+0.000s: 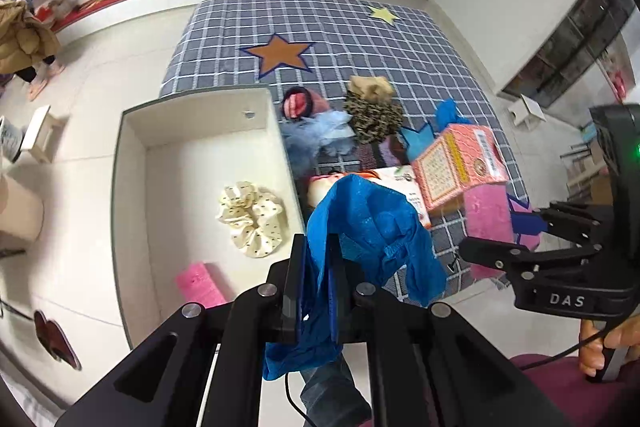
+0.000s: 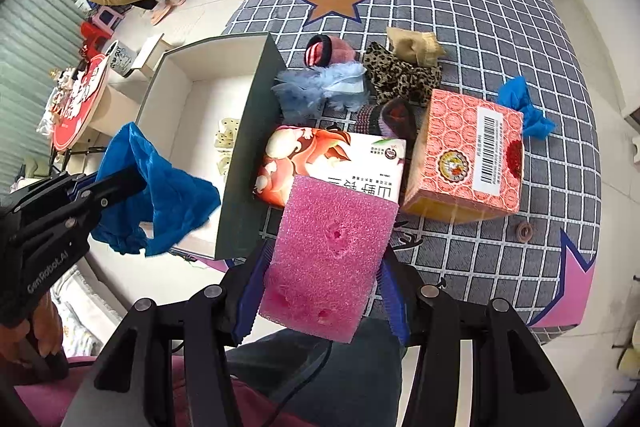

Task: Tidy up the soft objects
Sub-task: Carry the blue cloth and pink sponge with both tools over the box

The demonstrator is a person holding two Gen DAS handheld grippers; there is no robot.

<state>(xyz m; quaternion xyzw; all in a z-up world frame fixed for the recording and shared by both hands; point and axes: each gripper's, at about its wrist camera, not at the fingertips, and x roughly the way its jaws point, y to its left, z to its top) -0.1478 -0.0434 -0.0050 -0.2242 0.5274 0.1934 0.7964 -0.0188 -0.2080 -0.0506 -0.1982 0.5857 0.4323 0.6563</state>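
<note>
A crumpled blue plastic cover (image 1: 372,227) hangs pinched in the left gripper (image 1: 316,267), near the white box (image 1: 200,143). A pink sponge (image 2: 332,255), flat face up, sits clamped in the right gripper (image 2: 320,291). Inside the box lie a cream dotted scrunchie (image 1: 252,219) and another pink sponge (image 1: 200,285).

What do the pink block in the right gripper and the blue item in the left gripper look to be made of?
Pink block: open-cell foam sponge, matte; its face is finely pitted, with a few gouged holes. Blue item: thin non-woven or plastic sheet, faintly shiny; it hangs in limp crinkles with a gathered, seemingly elastic edge, perhaps a disposable shoe cover. Both sit clamped in the right gripper and left gripper.
</note>
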